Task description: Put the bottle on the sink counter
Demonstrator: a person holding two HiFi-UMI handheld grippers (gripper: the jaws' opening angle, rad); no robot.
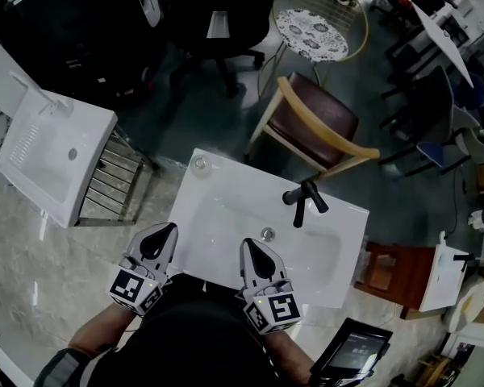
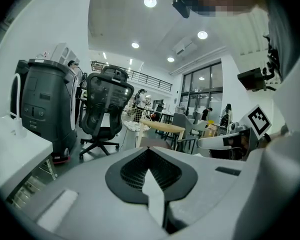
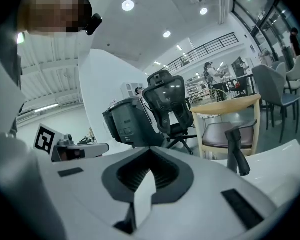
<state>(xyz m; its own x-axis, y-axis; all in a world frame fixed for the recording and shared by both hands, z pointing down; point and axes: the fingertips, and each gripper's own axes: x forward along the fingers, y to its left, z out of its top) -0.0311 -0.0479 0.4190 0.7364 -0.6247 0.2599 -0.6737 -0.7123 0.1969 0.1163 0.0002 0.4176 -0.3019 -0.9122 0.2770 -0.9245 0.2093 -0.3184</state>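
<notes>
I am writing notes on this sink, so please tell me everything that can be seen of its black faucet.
The faucet looks matte black, probably metal. It stands upright on the far rim of the white sink counter, on the side away from the person. Its spout reaches over the basin, roughly toward the drain, and a short bar, probably the lever, sticks out sideways. No running water is visible. Only the counter touches it.

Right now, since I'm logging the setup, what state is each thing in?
Left hand-held gripper: shut, empty.
Right hand-held gripper: shut, empty.
Faucet: no water running.
Sink basin: empty.
Clear container: standing on the sink counter's far-left corner.
Wooden chair: unoccupied.
</notes>
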